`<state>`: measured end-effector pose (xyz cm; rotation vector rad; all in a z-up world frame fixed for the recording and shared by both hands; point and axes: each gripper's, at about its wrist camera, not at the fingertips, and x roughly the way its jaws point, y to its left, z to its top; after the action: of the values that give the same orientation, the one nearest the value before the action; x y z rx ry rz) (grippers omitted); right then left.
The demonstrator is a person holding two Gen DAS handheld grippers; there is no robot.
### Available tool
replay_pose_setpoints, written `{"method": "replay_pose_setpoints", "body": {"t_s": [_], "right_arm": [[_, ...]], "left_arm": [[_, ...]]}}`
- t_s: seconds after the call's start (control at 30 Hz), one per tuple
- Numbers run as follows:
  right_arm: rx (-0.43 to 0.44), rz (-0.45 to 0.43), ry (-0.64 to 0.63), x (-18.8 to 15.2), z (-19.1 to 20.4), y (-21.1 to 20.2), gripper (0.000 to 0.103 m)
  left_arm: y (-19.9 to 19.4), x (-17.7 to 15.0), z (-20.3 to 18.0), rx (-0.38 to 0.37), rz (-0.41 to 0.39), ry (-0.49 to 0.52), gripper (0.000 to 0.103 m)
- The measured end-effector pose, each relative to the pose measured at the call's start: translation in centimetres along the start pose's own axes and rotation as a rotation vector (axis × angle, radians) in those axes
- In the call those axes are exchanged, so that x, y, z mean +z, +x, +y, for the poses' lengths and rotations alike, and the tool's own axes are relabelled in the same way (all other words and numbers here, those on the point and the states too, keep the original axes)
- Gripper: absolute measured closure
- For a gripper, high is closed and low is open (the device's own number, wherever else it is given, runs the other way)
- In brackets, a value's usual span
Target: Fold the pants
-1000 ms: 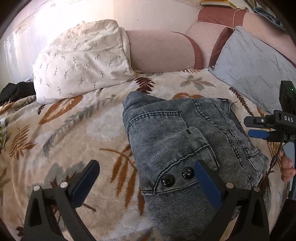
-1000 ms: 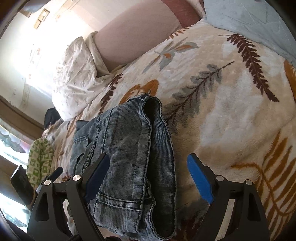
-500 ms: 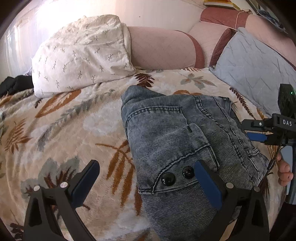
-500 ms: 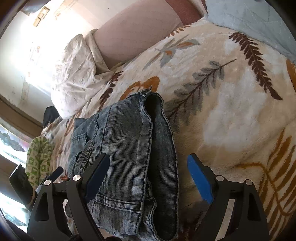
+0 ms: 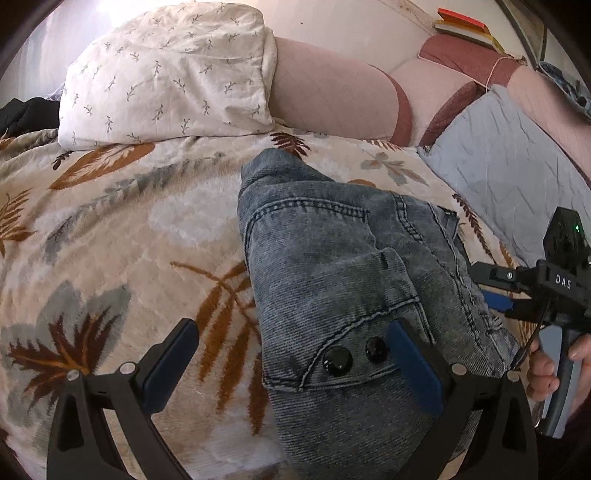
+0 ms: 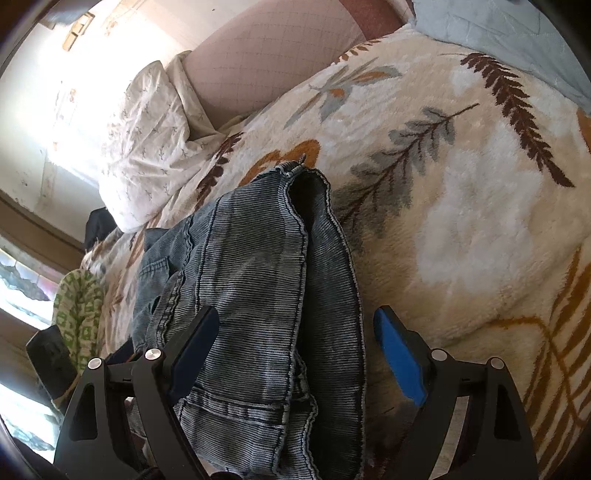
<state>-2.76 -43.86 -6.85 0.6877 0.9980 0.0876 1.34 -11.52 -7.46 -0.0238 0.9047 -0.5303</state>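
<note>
Sunlit pale wall (image 5: 351,33) behind a pink padded headboard (image 5: 332,99) and leaf-print blanket (image 5: 110,236).

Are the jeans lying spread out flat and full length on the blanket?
No: the jeans sit as a folded bundle on the leaf-patterned blanket, with layers stacked and two dark buttons on top.

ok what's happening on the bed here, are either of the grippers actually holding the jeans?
A person is folding grey denim pants on a leaf-print blanket, with a handheld gripper in each hand. The pants lie in a folded bundle, two black buttons facing up. The left gripper hovers open over the bundle's left edge; the right gripper is open above its right edge. Neither holds any fabric. The right hand shows at that tool's handle.
</note>
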Motion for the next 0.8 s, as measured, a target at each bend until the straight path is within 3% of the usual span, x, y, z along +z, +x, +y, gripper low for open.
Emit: {"method": "replay_pose_setpoints", "body": {"t_s": [0.3, 0.53, 0.8], "right_arm": [[0.065, 0.028, 0.022, -0.4, 0.7, 1.1, 0.015], [0.138, 0.053, 0.033, -0.9, 0.9, 1.3, 0.015], [0.149, 0.051, 0.005, -1.3, 1.9, 1.8, 0.014]], "left_arm": [[0.3, 0.2, 0.5, -0.066, 0.030, -0.087, 0.000], [0.6, -0.2, -0.1, -0.039, 0.014, -0.003, 0.000], [1.2, 0.0, 0.7, -0.106, 0.051, -0.094, 0.000]]}}
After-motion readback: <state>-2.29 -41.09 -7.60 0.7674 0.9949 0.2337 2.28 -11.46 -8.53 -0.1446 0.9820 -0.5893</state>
